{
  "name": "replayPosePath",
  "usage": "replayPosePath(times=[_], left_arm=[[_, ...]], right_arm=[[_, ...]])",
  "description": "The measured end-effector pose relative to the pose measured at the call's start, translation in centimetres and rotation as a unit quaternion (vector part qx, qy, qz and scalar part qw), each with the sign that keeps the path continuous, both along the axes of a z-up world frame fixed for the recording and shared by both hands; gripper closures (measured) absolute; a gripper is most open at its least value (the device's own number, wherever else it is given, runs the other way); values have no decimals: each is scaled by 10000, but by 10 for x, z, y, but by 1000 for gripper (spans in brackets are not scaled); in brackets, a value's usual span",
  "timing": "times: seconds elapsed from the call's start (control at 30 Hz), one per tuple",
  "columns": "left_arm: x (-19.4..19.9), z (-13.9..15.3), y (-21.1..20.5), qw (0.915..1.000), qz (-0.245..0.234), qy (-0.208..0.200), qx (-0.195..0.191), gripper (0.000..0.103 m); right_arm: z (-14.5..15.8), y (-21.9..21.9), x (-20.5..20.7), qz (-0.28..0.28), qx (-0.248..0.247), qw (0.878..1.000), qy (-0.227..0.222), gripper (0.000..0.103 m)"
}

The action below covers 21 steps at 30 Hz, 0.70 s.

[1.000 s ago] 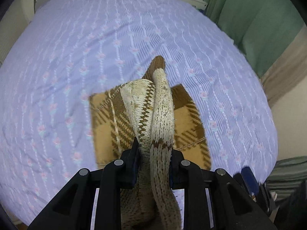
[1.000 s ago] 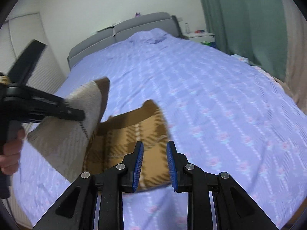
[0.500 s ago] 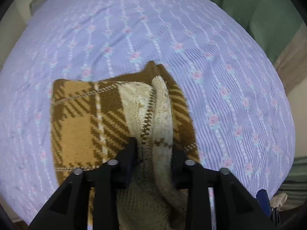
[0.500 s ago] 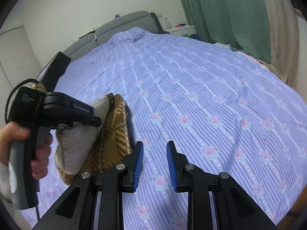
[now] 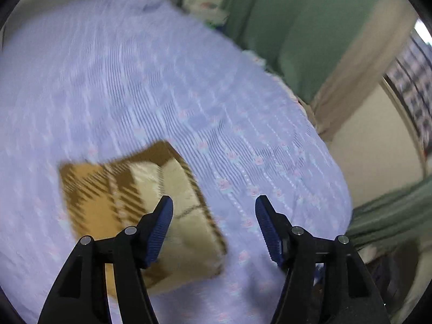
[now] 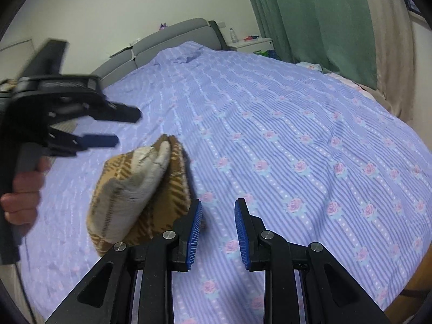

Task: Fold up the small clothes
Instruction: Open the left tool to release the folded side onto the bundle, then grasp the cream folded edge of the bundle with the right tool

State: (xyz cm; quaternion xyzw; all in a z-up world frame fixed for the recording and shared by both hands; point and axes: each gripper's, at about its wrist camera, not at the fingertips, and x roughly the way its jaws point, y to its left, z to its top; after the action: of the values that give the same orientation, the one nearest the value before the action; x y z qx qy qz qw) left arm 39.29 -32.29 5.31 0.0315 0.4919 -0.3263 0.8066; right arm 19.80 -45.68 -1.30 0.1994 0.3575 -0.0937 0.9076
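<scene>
Brown plaid knit garment (image 5: pixel 129 205) lies folded on bed (image 5: pixel 243 124); left gripper (image 5: pixel 213 216) jaws opening, empty; right gripper (image 6: pixel 218 228) slightly apart, empty; fold looks done, maybe tidying left.

A small knitted garment (image 5: pixel 140 210) in brown-and-tan plaid with cream panels lies folded on the bed (image 5: pixel 189 94), a compact, roughly rectangular bundle. In the left wrist view it sits at about 7 o'clock of the picture, one corner pointing toward 12 and another toward 5. In the right wrist view the cream layer (image 6: pixel 135 189) lies uppermost, doubled over the plaid, its rounded fold bulging toward 7 o'clock. Nothing grips it.
</scene>
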Motion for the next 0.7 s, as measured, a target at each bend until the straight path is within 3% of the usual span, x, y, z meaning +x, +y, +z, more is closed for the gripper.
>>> replayPosePath(times=[0.07, 0.13, 0.23, 0.33, 0.57, 0.7], left_arm=[[-19, 13, 23, 9990, -133, -432, 20, 33], [-38, 13, 49, 9966, -208, -788, 141, 32], [-65, -7, 84, 9940, -275, -993, 371, 32], [-77, -42, 110, 9946, -166, -908, 471, 32], [-88, -118, 147, 9996, 165, -196, -111, 33], [-91, -140, 146, 9991, 229, -298, -189, 33]], right_arm=[[7, 11, 0, 112, -58, 9999, -70, 74], [14, 21, 1, 213, -135, 9996, -101, 66], [26, 40, 4, 430, -305, 9984, -209, 63], [36, 58, 10, 648, -471, 9964, -274, 57], [40, 81, 24, 980, -671, 9926, -255, 54], [37, 86, 29, 1039, -634, 9923, -238, 54]])
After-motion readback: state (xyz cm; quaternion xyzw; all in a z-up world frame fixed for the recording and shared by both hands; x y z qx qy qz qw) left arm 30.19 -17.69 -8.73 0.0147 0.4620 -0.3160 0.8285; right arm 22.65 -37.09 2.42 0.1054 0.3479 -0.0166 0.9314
